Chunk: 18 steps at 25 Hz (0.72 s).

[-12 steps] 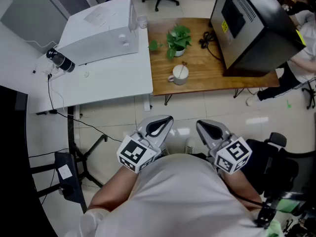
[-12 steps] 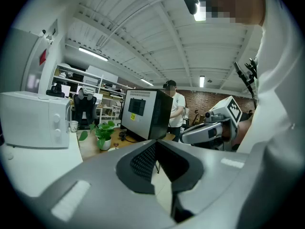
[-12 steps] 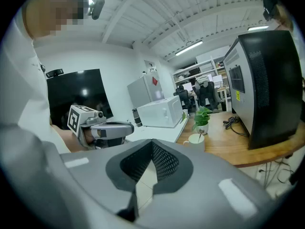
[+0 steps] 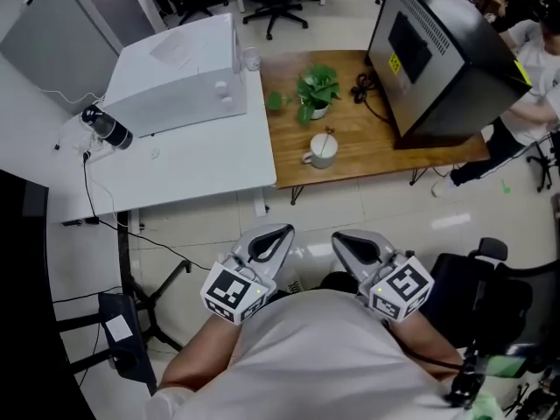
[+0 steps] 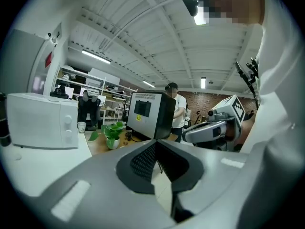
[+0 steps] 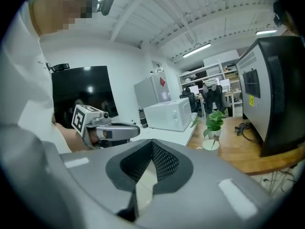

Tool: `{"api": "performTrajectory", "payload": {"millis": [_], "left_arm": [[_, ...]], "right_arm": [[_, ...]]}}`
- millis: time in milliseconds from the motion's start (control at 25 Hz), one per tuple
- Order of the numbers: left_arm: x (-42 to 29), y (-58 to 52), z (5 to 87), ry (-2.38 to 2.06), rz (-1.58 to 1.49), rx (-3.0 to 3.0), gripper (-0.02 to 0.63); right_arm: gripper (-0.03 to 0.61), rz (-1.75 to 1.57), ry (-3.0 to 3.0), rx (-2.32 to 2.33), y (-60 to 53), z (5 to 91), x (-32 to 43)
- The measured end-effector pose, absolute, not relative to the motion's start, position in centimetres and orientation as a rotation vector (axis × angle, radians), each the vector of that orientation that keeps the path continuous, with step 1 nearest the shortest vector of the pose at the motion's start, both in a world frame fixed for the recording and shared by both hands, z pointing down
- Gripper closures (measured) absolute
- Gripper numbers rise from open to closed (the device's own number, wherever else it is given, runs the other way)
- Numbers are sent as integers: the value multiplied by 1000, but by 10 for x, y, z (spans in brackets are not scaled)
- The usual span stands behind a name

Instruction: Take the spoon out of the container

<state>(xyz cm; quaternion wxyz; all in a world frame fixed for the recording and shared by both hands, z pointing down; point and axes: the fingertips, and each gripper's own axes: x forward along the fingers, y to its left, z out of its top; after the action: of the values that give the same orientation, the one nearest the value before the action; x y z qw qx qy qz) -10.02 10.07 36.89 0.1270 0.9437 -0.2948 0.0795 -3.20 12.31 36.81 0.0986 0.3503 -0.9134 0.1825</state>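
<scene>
A white cup [image 4: 321, 150] stands on the wooden table [image 4: 376, 151] with a spoon [image 4: 326, 138] leaning in it, handle up. The right gripper view shows the same cup [image 6: 210, 145] and spoon [image 6: 213, 138] far ahead. Both grippers are held close to the person's body, well short of the table, over the floor. My left gripper [image 4: 289, 228] is shut with nothing in it, its pads meeting at the tip [image 5: 155, 143]. My right gripper [image 4: 336, 235] is likewise shut and holds nothing [image 6: 152, 142].
A potted plant [image 4: 316, 86] stands just behind the cup. A large black box [image 4: 442, 55] fills the table's right side, with a cable [image 4: 366, 86] beside it. A white microwave [image 4: 179, 64] sits on the white desk [image 4: 192, 160] at left. A person [image 4: 529, 77] is at far right.
Both grippers have shifted a little to the left in the head view and stay shut. The tables sit slightly lower in the picture. The cup and spoon have not moved.
</scene>
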Motion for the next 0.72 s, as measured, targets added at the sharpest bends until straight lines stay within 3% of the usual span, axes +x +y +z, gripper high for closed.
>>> {"api": "performTrajectory", "payload": {"millis": [720], "left_arm": [[-109, 54, 381, -871, 241, 2716, 609]], "right_arm": [[572, 561, -2678, 1032, 71, 381, -35]]}}
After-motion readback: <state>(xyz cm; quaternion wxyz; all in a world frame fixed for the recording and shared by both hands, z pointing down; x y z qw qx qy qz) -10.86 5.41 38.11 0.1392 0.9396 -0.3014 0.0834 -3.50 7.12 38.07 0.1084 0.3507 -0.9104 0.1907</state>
